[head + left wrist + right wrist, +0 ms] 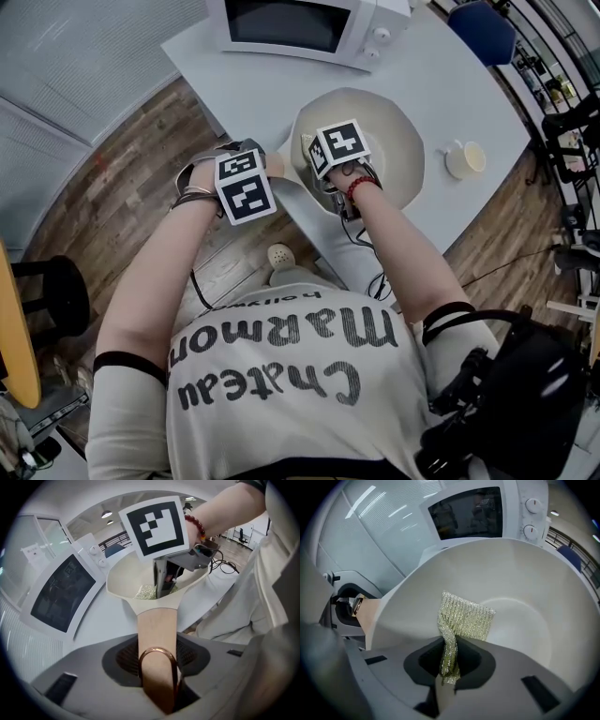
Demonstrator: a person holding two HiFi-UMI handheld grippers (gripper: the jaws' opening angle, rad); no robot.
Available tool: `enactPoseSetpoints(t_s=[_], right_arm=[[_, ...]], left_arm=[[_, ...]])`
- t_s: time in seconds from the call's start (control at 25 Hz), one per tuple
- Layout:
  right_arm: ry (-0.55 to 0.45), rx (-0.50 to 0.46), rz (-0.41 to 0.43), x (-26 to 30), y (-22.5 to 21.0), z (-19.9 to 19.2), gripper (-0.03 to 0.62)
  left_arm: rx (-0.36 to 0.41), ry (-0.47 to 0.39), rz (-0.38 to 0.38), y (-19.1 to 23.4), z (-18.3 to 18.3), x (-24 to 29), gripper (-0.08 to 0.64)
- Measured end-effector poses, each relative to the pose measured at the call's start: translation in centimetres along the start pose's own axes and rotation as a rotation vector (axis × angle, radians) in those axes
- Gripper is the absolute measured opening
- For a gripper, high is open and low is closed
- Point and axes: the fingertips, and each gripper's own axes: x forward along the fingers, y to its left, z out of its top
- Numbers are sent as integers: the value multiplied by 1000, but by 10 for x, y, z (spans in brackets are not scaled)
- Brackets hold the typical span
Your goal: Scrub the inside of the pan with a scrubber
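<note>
A cream pan [398,141] stands on the pale table [244,89] near its front corner. Its tan handle [157,625], with a copper hanging ring [158,660] at the end, sticks out over the table's edge. My left gripper [157,679] is shut on that handle. My right gripper [449,667] points steeply down into the pan and is shut on a glittery pale-gold mesh scrubber [464,618]. The scrubber's free end lies against the pan's inner wall [525,588] on the handle side. In the head view both marker cubes hide the jaws.
A white microwave [291,28] stands at the table's far end, close behind the pan. A small cream cup [466,159] sits to the pan's right. A blue chair [483,33] is beyond the table. Wooden floor lies to the left of the table.
</note>
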Motion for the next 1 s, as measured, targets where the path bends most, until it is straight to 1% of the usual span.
enactPoseSetpoints(t_s=[0.12,0.32,0.44,0.56,0.64,0.8,0.88,1.0], right_arm=[[36,-1,4,-3,-8,-5,41],[105,33,37,-9,-27,-21,41],[133,22,14,-15,-41,-31,41],[167,12,-30,-21,-59,-42,41],[187,1,-78,-25,-75,-46,41],[206,-27,-185,-32,-103,-53,41],[215,-60,-229,-34,-109,-57,41],[238,-115,-281,-37,-117,-60,41]], left_arm=[[5,9,4,2,0,0,172],[0,8,8,1,0,0,170],[-4,5,9,1,0,0,169],[3,13,4,0,-1,0,167],[4,16,2,0,-1,1,167],[-28,6,3,1,-2,2,166],[-52,-3,2,0,-2,2,163],[-63,-2,1,0,-3,2,163]])
